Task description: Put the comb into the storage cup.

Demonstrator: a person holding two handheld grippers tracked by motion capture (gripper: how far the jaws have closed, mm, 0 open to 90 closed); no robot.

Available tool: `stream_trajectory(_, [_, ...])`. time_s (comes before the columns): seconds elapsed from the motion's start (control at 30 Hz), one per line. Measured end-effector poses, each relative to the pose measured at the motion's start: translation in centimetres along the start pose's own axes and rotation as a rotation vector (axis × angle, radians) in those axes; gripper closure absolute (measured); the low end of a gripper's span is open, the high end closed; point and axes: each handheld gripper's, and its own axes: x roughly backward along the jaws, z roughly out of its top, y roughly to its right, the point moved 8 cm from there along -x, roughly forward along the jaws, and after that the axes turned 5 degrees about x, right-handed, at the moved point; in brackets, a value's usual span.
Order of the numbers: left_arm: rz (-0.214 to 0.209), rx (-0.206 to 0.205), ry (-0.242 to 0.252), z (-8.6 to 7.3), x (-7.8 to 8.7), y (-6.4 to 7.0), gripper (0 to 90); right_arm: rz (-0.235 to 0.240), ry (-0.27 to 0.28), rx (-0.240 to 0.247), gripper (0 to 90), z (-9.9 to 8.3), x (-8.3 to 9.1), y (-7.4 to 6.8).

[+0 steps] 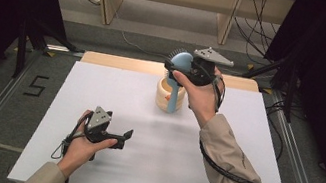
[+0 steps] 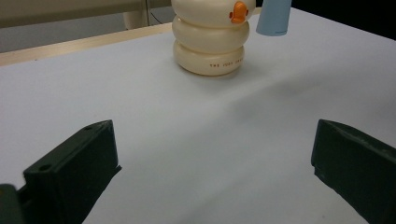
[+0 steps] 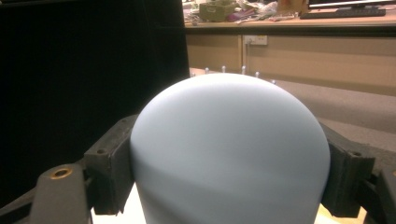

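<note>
Blue hairbrush [image 1: 180,64] held above cream holder [image 1: 164,93], far centre of table [image 1: 100,90].

High view: right gripper [image 1: 181,67] clenched on brush head. Left gripper view: left gripper [image 2: 210,172] released, idle (near side). Right gripper view: smooth, rigid, light-looking plastic, likely slippery; wide head sides suit gripping.

The person's left hand [image 1: 83,146] rests low over the near part of the table, holding the left gripper [image 1: 126,138] with its jaws spread wide and nothing between them. The right arm reaches forward and up, the right hand [image 1: 201,91] raised, and the right gripper [image 1: 181,64] is clamped on a blue brush head [image 3: 229,149].
</note>
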Motion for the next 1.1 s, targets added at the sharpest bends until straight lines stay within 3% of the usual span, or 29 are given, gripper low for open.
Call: stream_trajectory(1.1, [0.009, 0.0, -0.004, 0.0, 0.0, -0.3, 0.1, -0.027, 0.023, 0.01, 21.1, 1.4, 0.0, 1.2])
